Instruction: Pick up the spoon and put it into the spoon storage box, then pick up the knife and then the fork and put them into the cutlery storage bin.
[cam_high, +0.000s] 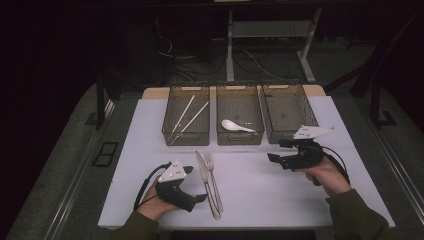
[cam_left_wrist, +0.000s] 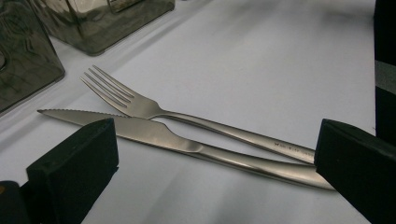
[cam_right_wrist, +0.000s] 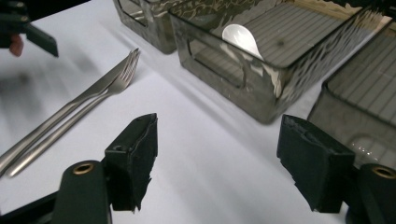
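I work in a lab: dark room, cables (cam_high: 200, 62) on the floor, bare desk frame (cam_high: 270, 37) beyond my tabletop (cam_high: 260, 200).

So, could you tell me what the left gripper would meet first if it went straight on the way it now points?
Probably the steel table knife: the open left gripper looks along the white table at it, with the steel fork just beyond. Depth is hard to judge.

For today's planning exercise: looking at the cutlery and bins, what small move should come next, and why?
Probably ease the open left gripper forward around the knife. It lies on the table beside the fork, right before that gripper's jaws, while the right gripper is open near the bins.
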